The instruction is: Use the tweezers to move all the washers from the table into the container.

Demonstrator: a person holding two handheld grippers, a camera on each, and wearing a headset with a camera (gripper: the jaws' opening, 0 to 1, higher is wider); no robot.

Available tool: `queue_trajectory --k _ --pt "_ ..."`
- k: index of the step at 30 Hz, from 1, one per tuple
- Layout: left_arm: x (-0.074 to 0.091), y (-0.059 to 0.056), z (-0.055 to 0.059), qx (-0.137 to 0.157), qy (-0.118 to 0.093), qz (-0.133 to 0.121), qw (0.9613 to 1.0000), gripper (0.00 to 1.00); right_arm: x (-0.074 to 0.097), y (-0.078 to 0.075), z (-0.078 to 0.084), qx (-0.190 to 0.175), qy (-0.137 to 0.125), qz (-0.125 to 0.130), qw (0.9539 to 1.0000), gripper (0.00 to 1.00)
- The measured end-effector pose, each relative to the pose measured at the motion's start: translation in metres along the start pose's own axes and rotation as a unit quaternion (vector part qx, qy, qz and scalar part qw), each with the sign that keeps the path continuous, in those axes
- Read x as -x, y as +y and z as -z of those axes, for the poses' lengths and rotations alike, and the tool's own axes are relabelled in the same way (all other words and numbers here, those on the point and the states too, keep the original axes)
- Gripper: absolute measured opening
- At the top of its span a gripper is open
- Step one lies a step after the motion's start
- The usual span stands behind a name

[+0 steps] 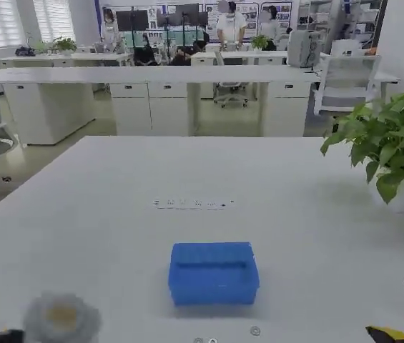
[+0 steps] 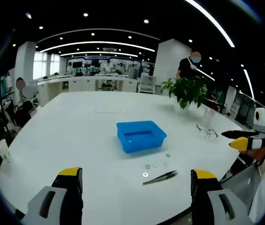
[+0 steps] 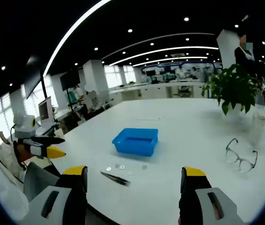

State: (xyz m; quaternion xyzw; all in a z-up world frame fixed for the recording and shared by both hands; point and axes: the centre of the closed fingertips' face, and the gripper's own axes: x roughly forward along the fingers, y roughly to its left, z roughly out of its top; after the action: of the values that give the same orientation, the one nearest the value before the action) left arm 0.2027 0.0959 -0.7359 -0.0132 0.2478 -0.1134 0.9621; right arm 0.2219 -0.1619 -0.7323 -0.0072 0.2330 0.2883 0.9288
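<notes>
**Lying loose: washers (image 2: pixel 154 165) and tweezers (image 2: pixel 160 177) by the desk's (image 2: pixel 90 136) near edge**

In the left gripper view, several small washers sit scattered on the white desk, close to its near edge. They are between the tweezers and the blue container (image 2: pixel 140 136), and none of them touches either. The tweezers lie flat just nearer the edge than the washers, with their tips pointing towards the washers. In the right gripper view the tweezers (image 3: pixel 116 178) again lie nearest the edge, with the washers (image 3: pixel 118 166) in a loose row between them and the container (image 3: pixel 136 141).

The container stands upright near the middle of the desk. In the head view it (image 1: pixel 214 273) is just beyond a few washers (image 1: pixel 255 331) near the picture's bottom edge. I cannot tell what is inside the container.

The left gripper (image 2: pixel 136 174) hangs over the near edge with its jaws wide apart, and the desk shows between them. The right gripper (image 3: pixel 133 171) is the same, jaws spread, touching nothing. Each gripper also appears at the side of the other's view.

A pair of glasses (image 3: pixel 240 157) lies on the desk towards its right edge, well apart from the container. A potted plant (image 1: pixel 391 143) stands at the far right corner.
</notes>
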Motion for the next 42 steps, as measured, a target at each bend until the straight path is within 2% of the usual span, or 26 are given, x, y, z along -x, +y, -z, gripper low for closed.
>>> queue_trajectory --k 3,6,18,21,24,30,34,42 --pt "-0.001 0.0009 0.0051 -0.004 0.014 -0.002 0.9999 0.99 -0.0013 0.0022 0.0011 0.001 0.003 -0.004 1.0 0.99" --pt "-0.0011 0.0005 0.0066 -0.002 0.017 0.001 0.9999 0.99 -0.0016 0.0036 0.0013 0.004 0.004 -0.005 1.0 0.99" --pt "0.0002 -0.0023 0.0021 -0.012 0.012 0.001 0.9999 0.99 -0.0022 0.0028 0.0018 0.007 0.007 -0.005 0.9999 0.99" --pt "0.0009 -0.0019 0.0032 -0.013 0.015 0.0 0.9998 0.94 -0.003 0.0038 0.0007 0.011 0.007 -0.007 0.9999 0.98" --pt "0.0011 -0.0028 0.0023 -0.011 0.01 0.002 0.9999 0.97 -0.0036 0.0042 0.0004 0.013 0.006 -0.008 0.9999 0.98" --pt "0.0003 -0.0001 0.0069 -0.016 0.021 -0.003 0.9996 0.99 -0.0045 0.0052 0.0011 0.016 0.009 -0.011 0.9998 0.97" --pt "0.0 0.003 0.0101 -0.01 0.028 -0.01 0.9995 0.99 -0.0039 0.004 -0.0005 0.018 0.007 -0.007 0.9998 0.96" --pt "-0.001 0.0009 0.0114 -0.014 0.033 -0.007 0.9993 0.99 -0.0061 0.004 0.0003 0.02 0.011 -0.006 0.9997 0.96"
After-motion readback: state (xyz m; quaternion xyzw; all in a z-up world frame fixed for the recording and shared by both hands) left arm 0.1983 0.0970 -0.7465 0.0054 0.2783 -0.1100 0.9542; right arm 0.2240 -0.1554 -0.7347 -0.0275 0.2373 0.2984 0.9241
